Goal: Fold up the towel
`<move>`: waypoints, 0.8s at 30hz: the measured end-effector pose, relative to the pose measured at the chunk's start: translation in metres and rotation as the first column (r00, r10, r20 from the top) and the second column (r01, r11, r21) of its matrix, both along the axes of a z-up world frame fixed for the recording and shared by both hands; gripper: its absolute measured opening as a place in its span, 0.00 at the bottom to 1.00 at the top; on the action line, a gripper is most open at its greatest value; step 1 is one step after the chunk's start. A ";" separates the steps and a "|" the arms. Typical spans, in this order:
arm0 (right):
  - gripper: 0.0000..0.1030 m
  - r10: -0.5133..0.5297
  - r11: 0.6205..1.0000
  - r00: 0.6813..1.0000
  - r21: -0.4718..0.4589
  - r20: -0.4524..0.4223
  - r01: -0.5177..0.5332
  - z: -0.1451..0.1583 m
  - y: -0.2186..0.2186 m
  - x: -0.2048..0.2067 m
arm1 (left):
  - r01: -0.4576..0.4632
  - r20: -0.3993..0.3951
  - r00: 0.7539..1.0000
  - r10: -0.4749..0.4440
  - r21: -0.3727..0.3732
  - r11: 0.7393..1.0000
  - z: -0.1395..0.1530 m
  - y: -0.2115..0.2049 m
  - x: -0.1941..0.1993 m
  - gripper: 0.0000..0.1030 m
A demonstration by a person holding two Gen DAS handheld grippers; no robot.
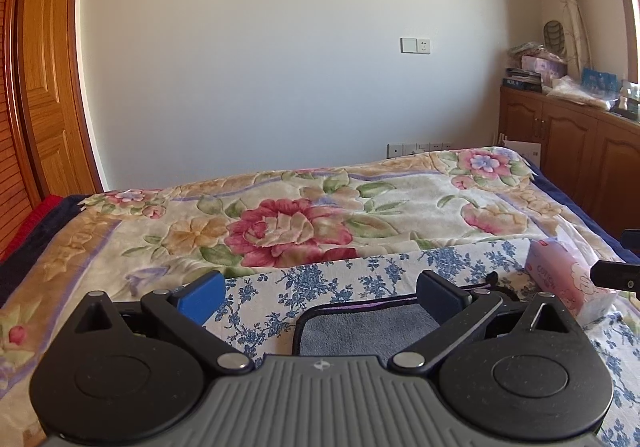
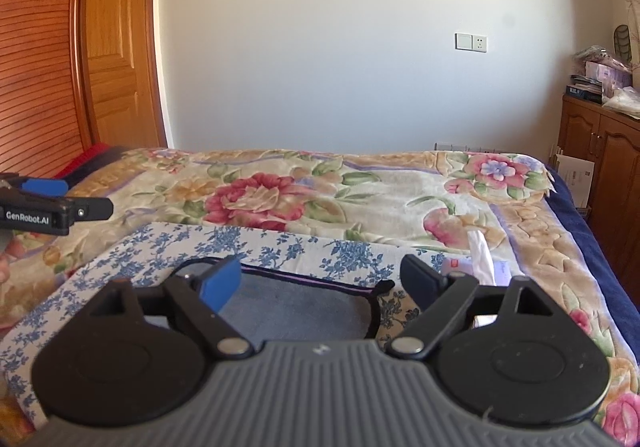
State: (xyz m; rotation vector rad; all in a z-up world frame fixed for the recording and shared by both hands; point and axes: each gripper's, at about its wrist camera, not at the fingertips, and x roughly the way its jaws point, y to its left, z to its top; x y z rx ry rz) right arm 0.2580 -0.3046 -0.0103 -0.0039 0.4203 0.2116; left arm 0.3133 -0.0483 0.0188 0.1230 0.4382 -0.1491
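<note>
A grey towel [image 1: 368, 329] with dark purple-trimmed edging lies flat on a blue-and-white floral cloth [image 1: 360, 275] on the bed. It also shows in the right wrist view [image 2: 296, 307]. My left gripper [image 1: 320, 295] is open and empty, hovering above the towel's far left part. My right gripper [image 2: 320, 283] is open and empty above the towel's far right part. The left gripper's tip shows at the left edge of the right wrist view [image 2: 60, 207]. The near part of the towel is hidden by the gripper bodies.
A pink tissue pack [image 1: 568, 283] lies on the cloth right of the towel, also seen in the right wrist view [image 2: 480, 265]. A floral blanket [image 1: 280, 223] covers the bed. A wooden cabinet [image 1: 568, 151] stands at right, a wooden door [image 1: 44, 67] at left.
</note>
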 end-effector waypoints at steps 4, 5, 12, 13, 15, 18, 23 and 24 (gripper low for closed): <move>0.86 -0.010 1.000 1.000 0.006 0.008 0.010 0.006 0.002 -0.012 | 0.005 0.009 1.000 -0.005 0.004 1.000 0.006 0.000 -0.014 1.00; 0.87 -0.013 1.000 1.000 0.009 0.011 0.013 0.008 0.002 -0.014 | 0.003 0.008 1.000 -0.003 -0.003 1.000 0.009 0.001 -0.018 1.00; 0.97 -0.012 1.000 0.999 -0.013 0.040 0.012 0.022 0.007 -0.038 | -0.011 0.005 1.000 0.012 -0.043 0.999 0.023 0.008 -0.044 1.00; 0.97 -0.011 1.000 0.999 -0.015 0.042 0.012 0.024 0.007 -0.040 | -0.012 0.007 1.000 0.013 -0.044 0.999 0.026 0.008 -0.048 1.00; 0.97 -0.009 1.000 0.999 -0.017 0.047 0.010 0.029 0.009 -0.046 | -0.012 0.012 1.000 0.013 -0.047 0.999 0.031 0.009 -0.055 1.00; 1.00 -0.008 1.000 0.998 -0.019 0.062 0.009 0.035 0.010 -0.055 | -0.010 0.028 1.000 0.011 -0.038 0.999 0.040 0.011 -0.066 1.00; 1.00 -0.014 1.000 0.998 -0.007 0.063 0.015 0.043 0.012 -0.071 | -0.020 0.046 0.999 0.022 -0.038 0.999 0.053 0.015 -0.087 1.00; 1.00 -0.014 1.000 0.998 -0.006 0.065 0.014 0.044 0.013 -0.074 | -0.022 0.050 0.998 0.024 -0.039 0.999 0.056 0.016 -0.091 1.00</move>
